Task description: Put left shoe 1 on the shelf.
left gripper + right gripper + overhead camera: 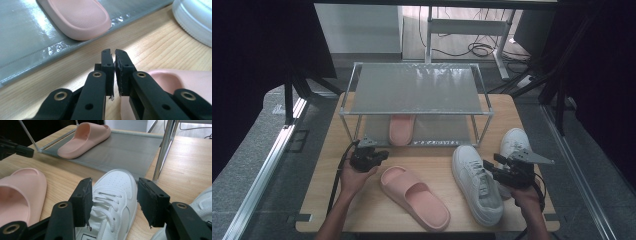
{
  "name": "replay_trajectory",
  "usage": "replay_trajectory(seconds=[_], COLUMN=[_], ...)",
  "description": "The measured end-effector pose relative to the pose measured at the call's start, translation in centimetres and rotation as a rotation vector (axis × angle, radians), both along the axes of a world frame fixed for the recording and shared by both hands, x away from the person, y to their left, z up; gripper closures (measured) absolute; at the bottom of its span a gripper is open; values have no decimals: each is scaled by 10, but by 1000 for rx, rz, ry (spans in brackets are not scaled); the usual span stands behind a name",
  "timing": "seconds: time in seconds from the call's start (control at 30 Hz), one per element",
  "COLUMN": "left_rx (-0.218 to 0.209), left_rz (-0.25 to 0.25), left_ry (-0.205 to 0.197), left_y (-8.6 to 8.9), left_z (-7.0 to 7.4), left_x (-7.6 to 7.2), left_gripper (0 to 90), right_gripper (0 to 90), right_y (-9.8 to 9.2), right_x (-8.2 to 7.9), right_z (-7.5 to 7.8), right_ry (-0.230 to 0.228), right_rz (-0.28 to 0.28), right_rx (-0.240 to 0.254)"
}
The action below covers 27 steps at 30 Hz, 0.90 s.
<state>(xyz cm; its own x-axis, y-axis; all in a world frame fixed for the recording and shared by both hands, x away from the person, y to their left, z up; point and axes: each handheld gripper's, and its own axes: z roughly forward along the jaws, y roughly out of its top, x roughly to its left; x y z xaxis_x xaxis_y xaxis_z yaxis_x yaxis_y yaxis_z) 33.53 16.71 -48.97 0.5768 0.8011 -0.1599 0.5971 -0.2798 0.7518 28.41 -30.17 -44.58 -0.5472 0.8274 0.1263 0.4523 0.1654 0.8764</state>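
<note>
A pink slide [414, 197] lies on the wooden table, and its twin [402, 129] sits on the lower shelf of a metal rack [417, 90]. My left gripper [383, 155] hovers between them, just in front of the shelf. In the left gripper view its jaws [114, 60] stand all but together, with only a sliver of gap and nothing in it. A white sneaker [474, 182] lies right of the slide. My right gripper [490, 166] is open beside it; in the right gripper view [116, 195] the jaws stand wide on either side of the sneaker's toe [117, 180] without touching it.
A second white sneaker [514, 142] lies behind my right hand, near the rack's right leg [162, 150]. The rack's grey upper shelf hides much of the lower shelf [22, 37]. Bare wood [332, 200] lies left of the slide. Dark curtains flank the table.
</note>
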Motion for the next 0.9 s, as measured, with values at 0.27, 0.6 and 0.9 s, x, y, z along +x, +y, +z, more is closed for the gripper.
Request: replay_trajectory(seconds=[0.27,0.6,0.9], left_rx=[-39,-51,-59], left_rz=[-2,-35,-60], left_ry=[-7,2,17], left_y=[6,11,3], left_z=[7,10,9], left_x=[-19,-44,-47], left_gripper=[810,764,729], right_gripper=[469,469,469], right_y=[2,4,3], right_x=[0,0,0], right_z=[-1,-1,-3], right_ry=[3,5,8], right_rz=[9,10,9], right_rx=[2,-2,-8])
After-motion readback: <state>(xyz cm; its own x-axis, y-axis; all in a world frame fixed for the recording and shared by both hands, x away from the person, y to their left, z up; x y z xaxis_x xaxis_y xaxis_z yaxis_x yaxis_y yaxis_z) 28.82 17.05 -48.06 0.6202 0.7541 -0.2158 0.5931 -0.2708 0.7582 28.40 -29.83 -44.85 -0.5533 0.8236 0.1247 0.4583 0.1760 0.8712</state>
